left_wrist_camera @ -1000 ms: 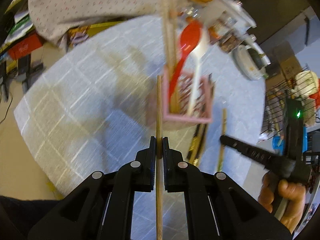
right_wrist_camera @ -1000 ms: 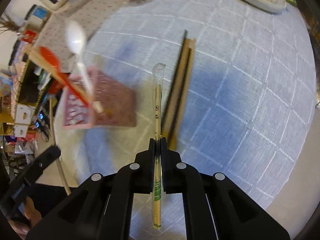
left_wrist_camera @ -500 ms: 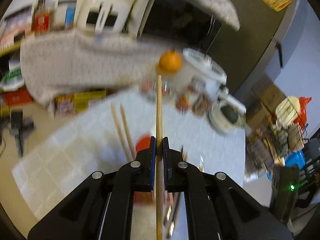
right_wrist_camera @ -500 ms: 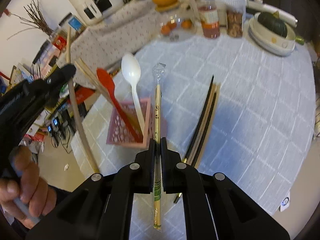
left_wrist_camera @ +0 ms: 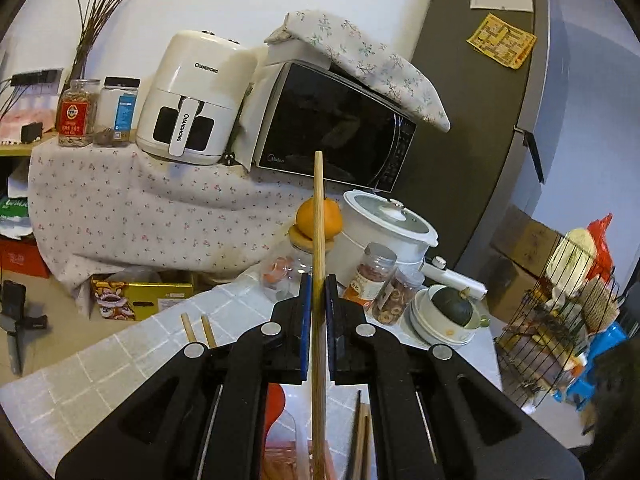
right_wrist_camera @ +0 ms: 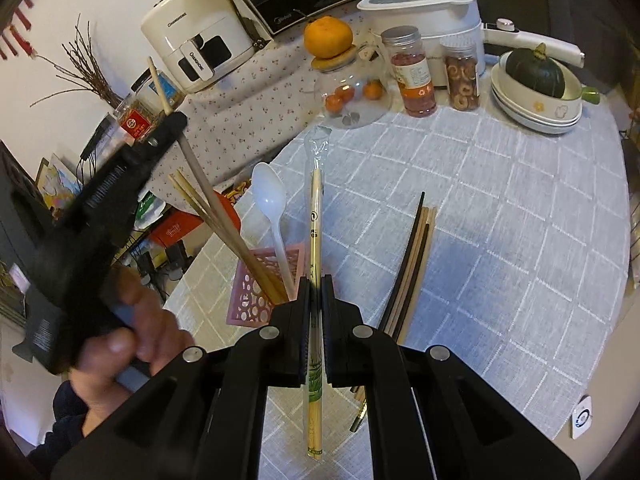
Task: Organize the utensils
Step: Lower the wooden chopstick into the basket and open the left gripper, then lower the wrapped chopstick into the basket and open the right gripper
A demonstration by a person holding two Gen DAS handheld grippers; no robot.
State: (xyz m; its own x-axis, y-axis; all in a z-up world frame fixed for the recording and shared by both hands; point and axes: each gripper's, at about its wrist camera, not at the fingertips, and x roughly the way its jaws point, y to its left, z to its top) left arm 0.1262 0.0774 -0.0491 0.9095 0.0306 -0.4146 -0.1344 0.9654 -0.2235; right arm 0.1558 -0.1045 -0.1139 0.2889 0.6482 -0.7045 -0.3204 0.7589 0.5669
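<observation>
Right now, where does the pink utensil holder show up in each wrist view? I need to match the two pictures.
Left wrist: the pink utensil holder is only a blurred sliver at the bottom edge, below the left gripper.
Right wrist: lower left of centre, just left of the right gripper, holding a white spoon.
Shared landmark: the orange on the jar lid.

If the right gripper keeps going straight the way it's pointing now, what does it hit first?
Probably the pink utensil holder, just ahead and slightly left of the right gripper, or the white spoon standing in it. Depth is unclear; it might pass above onto the tablecloth.
</observation>
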